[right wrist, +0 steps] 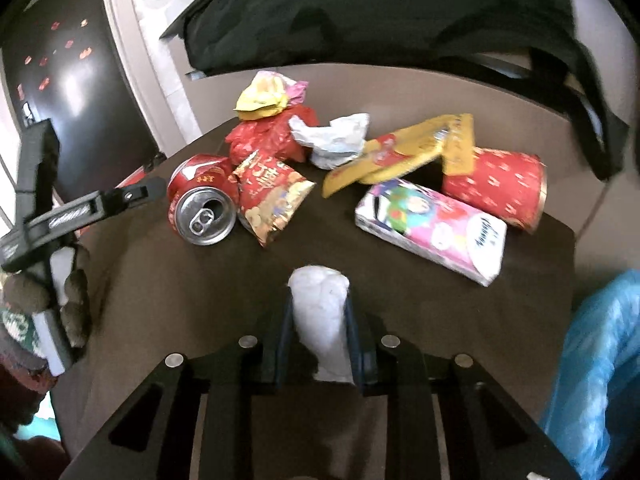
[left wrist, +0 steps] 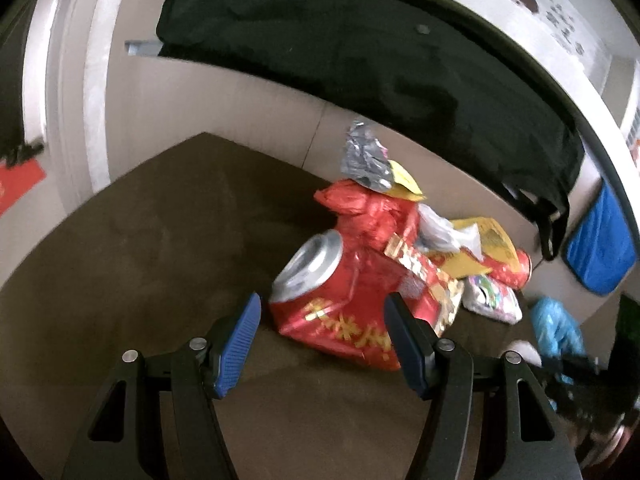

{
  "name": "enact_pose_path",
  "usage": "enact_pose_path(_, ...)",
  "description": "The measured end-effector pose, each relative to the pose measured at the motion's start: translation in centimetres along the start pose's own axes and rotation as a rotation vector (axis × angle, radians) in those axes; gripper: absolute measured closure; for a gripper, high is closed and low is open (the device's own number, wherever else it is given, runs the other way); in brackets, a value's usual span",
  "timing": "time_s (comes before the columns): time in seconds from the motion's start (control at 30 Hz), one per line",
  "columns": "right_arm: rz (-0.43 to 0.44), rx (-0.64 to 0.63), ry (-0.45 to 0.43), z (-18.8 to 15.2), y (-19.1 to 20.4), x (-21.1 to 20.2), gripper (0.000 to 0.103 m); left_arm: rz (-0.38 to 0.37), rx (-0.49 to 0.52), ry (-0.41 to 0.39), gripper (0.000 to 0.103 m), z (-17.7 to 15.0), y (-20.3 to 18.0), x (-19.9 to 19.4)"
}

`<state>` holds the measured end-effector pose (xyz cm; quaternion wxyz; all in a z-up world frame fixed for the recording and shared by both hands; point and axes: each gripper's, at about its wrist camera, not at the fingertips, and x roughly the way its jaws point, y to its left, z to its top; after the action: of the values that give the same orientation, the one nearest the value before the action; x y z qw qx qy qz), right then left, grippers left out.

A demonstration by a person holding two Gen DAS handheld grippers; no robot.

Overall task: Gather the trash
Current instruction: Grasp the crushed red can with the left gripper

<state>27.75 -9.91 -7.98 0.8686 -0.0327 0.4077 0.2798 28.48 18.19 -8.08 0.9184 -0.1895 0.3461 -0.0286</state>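
The right claw (right wrist: 320, 320) is clamped on a white crumpled tissue (right wrist: 322, 316), its dark pads pressing both sides of the wad just above the brown worktop (right wrist: 168, 288). The left claw (left wrist: 324, 312) stands apart, its blue pads (left wrist: 236, 340) either side of the near end of a dented red can (left wrist: 332, 296) without touching it; the can lies on its side, silver top with an open mouth turned toward the camera, and whether anything is left inside cannot be told. Seen from the right wrist, that can (right wrist: 202, 200) lies touching a red snack bag (right wrist: 272, 196) that is crumpled and torn open. To the right of these, apart from them, a pink tissue pack (right wrist: 436, 228) lies flat, and just behind it a red tube (right wrist: 500, 188) lies on its side with a flattened yellow box (right wrist: 404, 156) leaning over its left end. Farther back sit a scrunched red bag (right wrist: 272, 136), a white wrapper (right wrist: 336, 140) beside it, and a yellow wrapper (right wrist: 260, 100) on top of the red bag. At the right edge, beside the worktop, hangs a blue plastic bag (right wrist: 592, 360); its inside is not visible. Beyond the worktop a black cloth (right wrist: 380, 12) is draped over something behind it.
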Motion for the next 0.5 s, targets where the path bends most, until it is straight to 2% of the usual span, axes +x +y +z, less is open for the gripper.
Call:
enact_pose_path(0.2,-0.002,0.013,-0.004,-1.4,-0.2,-1.0,0.080,-0.009,-0.001,0.059,0.038,1.9,1.1,3.1)
enact_pose_path(0.5,-0.001,0.014,0.002,-2.3,-0.2,-1.2,0.080,-0.003,0.020,0.115,0.038,2.2,0.3,5.3)
